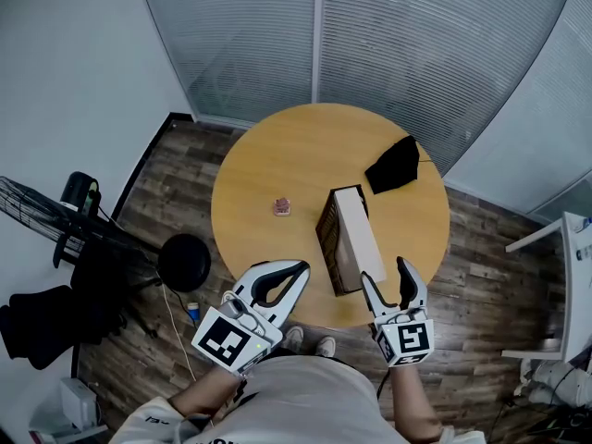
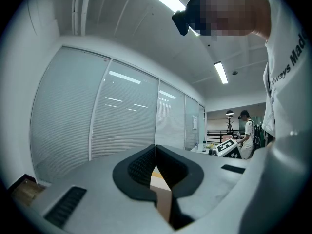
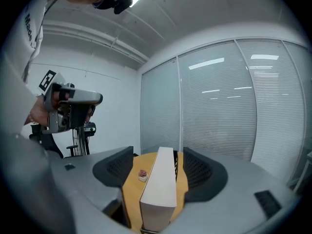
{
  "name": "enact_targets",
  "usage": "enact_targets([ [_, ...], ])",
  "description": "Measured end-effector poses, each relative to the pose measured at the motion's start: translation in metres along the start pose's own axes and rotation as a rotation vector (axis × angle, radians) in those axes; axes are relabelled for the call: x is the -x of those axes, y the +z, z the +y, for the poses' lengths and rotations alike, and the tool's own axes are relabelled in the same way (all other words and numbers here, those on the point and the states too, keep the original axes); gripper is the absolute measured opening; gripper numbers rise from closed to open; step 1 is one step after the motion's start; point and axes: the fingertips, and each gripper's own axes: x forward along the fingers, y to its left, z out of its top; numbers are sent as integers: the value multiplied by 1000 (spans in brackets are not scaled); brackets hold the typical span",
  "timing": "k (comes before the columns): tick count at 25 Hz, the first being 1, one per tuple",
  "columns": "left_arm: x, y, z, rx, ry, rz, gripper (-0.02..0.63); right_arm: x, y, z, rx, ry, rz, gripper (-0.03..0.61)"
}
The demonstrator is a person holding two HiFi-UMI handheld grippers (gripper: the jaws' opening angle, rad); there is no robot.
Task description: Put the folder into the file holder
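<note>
In the head view, a long white-topped, brown-sided file holder (image 1: 356, 239) lies on the round wooden table (image 1: 277, 155). We make out no separate folder, so it may already sit inside. A black cloth (image 1: 393, 165) lies beyond the holder and a small pink object (image 1: 282, 207) beside it. The left claw (image 1: 298, 268) and right claw (image 1: 383, 271) hang at its near end.

In the left gripper view, the left claw (image 2: 155, 152) is clenched on nothing.

In the right gripper view, the right claw (image 3: 158, 152) is released, framing the holder's (image 3: 160, 189) near end. We should centre it squarely before closing.
</note>
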Motion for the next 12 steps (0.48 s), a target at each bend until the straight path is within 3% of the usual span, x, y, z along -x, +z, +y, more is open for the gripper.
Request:
enact_targets([
  [3, 1, 0, 0, -1, 1, 0, 26, 9, 22, 7, 17, 28, -28, 328],
  [12, 2, -1, -4, 5, 3, 3, 26, 33, 73, 24, 48, 85, -83, 213],
])
